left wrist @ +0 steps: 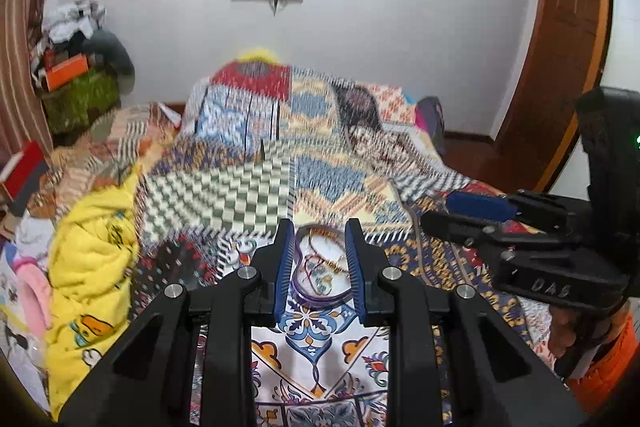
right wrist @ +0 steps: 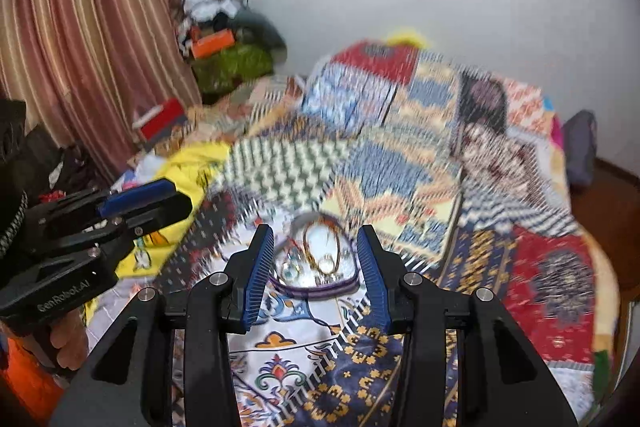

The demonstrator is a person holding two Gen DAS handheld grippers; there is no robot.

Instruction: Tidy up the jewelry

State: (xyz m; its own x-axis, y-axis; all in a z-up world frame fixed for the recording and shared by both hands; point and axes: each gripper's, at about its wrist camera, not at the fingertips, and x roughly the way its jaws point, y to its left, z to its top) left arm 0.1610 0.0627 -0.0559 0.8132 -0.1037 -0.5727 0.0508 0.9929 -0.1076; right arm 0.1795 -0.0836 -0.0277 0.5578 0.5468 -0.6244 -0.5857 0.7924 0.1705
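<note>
Pouch: a small clear pouch with a purple zip rim lies on the patchwork bedspread, near, dead ahead of both tools.
Contents: tangled gold chains, a reddish thread and round pieces, heaped together; blur hides the finer detail.
Handling: I judge it light, floppy and slippery; the chains are thin and snag-prone.
Hold: the stitched purple rim looks the firmest place.
Left gripper: spread wide, straddling the pouch, touching nothing.
Right gripper: spread too, framing the pouch, empty.
</note>
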